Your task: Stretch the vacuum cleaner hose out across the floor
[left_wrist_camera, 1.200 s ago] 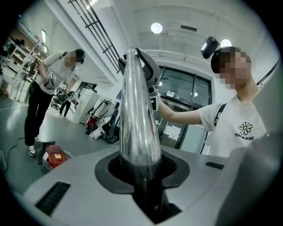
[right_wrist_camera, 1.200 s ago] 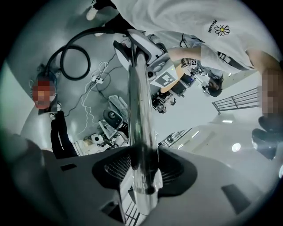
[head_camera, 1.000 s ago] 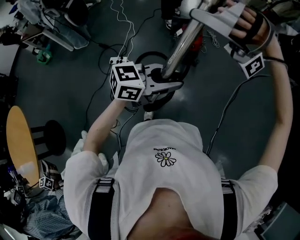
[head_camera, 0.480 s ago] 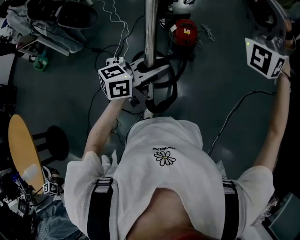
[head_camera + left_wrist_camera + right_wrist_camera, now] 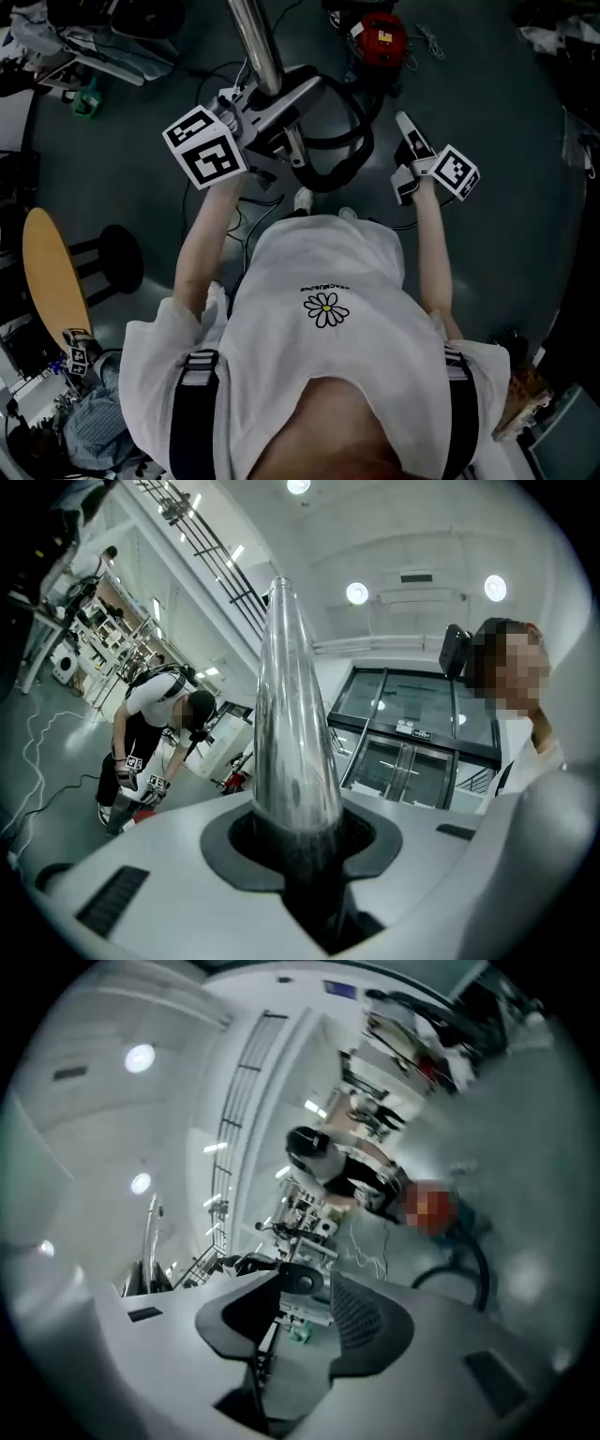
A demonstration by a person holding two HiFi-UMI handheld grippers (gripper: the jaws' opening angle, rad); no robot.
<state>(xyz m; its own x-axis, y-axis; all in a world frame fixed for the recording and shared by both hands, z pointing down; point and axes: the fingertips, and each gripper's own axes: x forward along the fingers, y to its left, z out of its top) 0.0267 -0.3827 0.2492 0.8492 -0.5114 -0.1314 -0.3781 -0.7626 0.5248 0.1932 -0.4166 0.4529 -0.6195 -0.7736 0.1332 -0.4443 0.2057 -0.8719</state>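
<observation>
In the head view my left gripper [image 5: 274, 96] is shut on the vacuum's shiny metal tube [image 5: 251, 33], which runs up and out of the top of that view. The left gripper view shows the tube [image 5: 291, 714] clamped between the jaws of the left gripper [image 5: 302, 846], rising straight ahead. The black hose [image 5: 352, 141] lies in a loop on the floor just beyond my hands, leading toward the red vacuum cleaner [image 5: 380, 39]. My right gripper [image 5: 405, 124] hovers right of the loop, open and empty. Its own view shows the right gripper [image 5: 295, 1327] holding nothing, with the hose [image 5: 475, 1262] curving beyond.
A wooden round stool [image 5: 47, 281] and a black stool [image 5: 117, 267] stand at my left. White and black cables [image 5: 239, 23] cross the floor ahead. Cluttered benches [image 5: 112, 47] fill the far left. Another person [image 5: 150, 719] bends over in the distance.
The right hand has let go of the tube's upper end and dropped down beside the hose loop. The tube has swung from leaning right to leaning left, with the left gripper shifting left.
</observation>
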